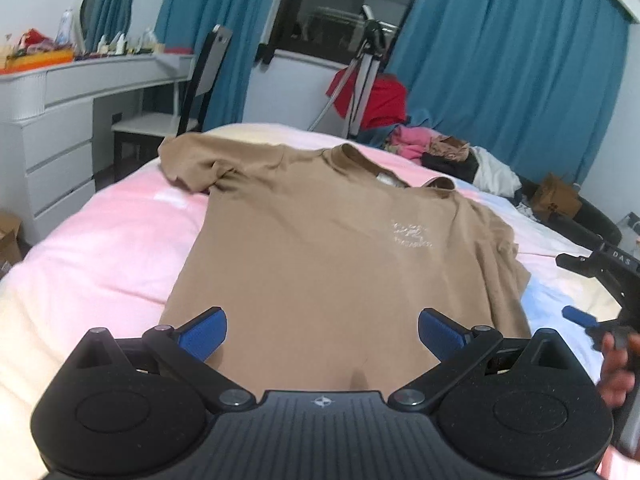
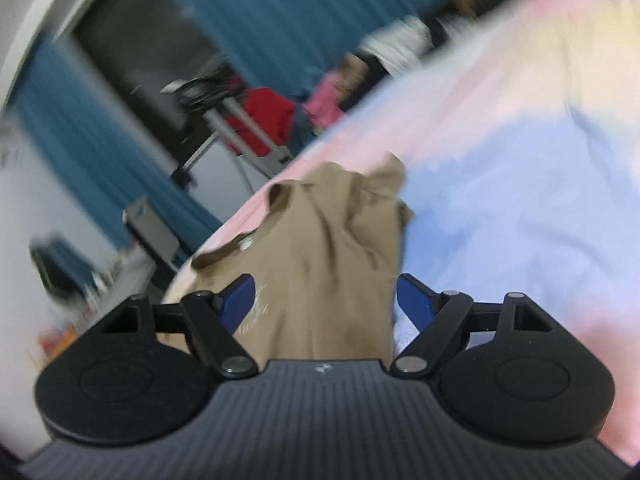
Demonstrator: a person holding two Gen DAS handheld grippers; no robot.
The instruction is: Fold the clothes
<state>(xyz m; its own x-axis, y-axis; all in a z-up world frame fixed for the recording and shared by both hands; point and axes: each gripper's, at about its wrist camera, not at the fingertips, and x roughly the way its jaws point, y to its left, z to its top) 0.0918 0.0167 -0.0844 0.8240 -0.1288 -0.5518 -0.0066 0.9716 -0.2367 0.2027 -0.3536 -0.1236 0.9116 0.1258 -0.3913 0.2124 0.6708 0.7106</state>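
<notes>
From my left wrist camera, the left gripper [image 1: 322, 334] hangs spread wide over the hem end of the tan T-shirt [image 1: 320, 256], which lies front up on the pink bedspread [image 1: 120, 248], collar away from me. The right gripper [image 1: 580, 316] shows at the right edge, beside the shirt; I cannot tell its state there. From my blurred right wrist camera, the right gripper [image 2: 325, 298] is spread, with the T-shirt's [image 2: 320, 248] bunched sleeve side between its fingers

Matt tan cloth T-shirt [image 1: 320, 260] lies on soft pastel bedsheet [image 1: 120, 248]; gripper [image 1: 322, 332] matt black plastic.
</notes>
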